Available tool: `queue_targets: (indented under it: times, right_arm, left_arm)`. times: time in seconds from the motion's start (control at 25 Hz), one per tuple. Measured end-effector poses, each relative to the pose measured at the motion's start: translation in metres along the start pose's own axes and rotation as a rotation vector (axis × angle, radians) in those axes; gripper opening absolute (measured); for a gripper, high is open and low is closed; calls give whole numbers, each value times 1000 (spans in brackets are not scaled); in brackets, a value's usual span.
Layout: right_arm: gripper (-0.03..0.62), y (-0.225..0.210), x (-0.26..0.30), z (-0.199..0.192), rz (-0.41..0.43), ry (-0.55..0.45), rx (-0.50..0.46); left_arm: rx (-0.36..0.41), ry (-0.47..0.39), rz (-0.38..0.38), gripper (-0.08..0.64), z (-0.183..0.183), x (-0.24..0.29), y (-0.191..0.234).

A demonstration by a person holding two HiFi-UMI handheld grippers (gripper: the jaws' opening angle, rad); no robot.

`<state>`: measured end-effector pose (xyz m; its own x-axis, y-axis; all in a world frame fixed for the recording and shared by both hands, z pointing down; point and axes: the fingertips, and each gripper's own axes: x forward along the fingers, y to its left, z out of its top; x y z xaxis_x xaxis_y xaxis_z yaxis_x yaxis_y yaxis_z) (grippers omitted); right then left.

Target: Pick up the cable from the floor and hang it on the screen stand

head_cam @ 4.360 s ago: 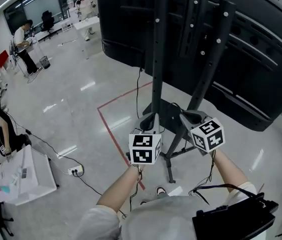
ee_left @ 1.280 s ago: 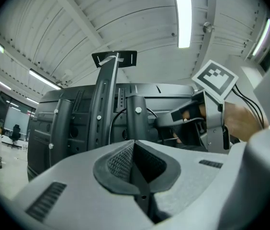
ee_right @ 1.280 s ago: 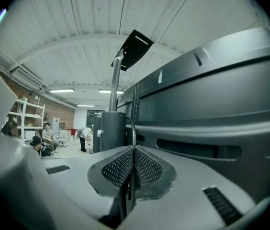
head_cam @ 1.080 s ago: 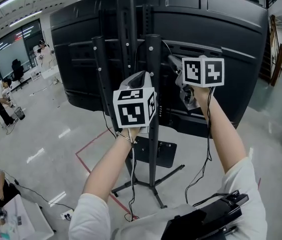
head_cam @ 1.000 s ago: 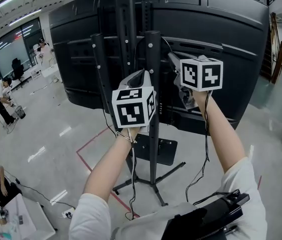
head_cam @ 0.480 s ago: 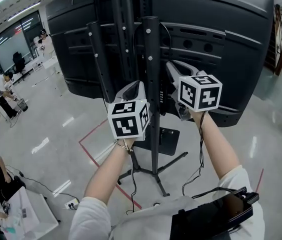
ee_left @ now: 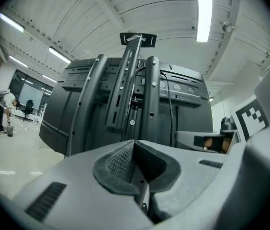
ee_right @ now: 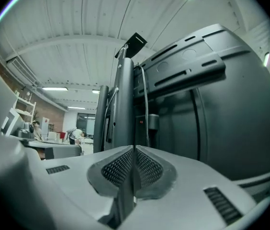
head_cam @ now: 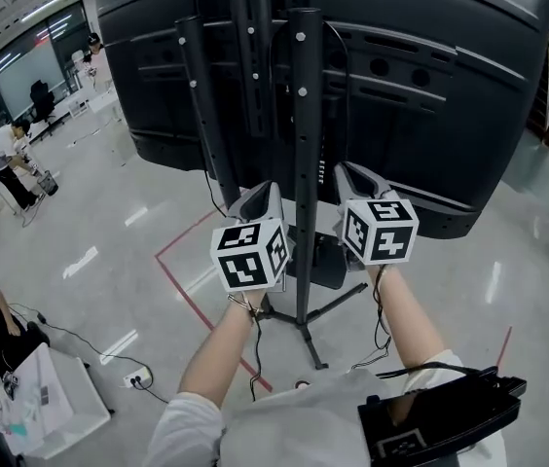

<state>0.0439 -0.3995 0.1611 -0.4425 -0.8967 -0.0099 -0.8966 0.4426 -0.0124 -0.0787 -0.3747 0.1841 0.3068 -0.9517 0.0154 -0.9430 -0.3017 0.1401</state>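
Note:
The black screen stand [head_cam: 305, 115] rises in front of me, with the back of the big screen [head_cam: 430, 95] behind it. A thin black cable [head_cam: 345, 76] loops off the middle post and hangs down beside it; it also shows in the left gripper view [ee_left: 171, 97] and the right gripper view [ee_right: 146, 99]. My left gripper [head_cam: 265, 191] is left of the post at waist height, shut and empty. On the other side of the post, my right gripper [head_cam: 346, 171] is also shut with nothing in it. Neither touches the cable.
The stand's base plate [head_cam: 325, 264] and splayed legs [head_cam: 306, 343] sit on the glossy floor, crossed by a red tape line [head_cam: 189, 295]. A power strip [head_cam: 135, 378] and a white box [head_cam: 46, 402] lie at lower left. People stand far left [head_cam: 7, 154].
Both grippers have come down from high against the stand's posts to waist height. The view has tilted down, showing more floor and the stand's base.

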Motion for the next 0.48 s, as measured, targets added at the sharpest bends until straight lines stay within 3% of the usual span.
queue_targets:
  times: [0.2, 0.48]
  right_arm:
    - [21, 4, -9, -56, -6, 65, 49]
    - [20, 4, -22, -88, -30, 90, 89]
  left_arm:
    - [25, 10, 41, 0, -32, -9, -1]
    - [-40, 34, 51, -1, -63, -8, -2]
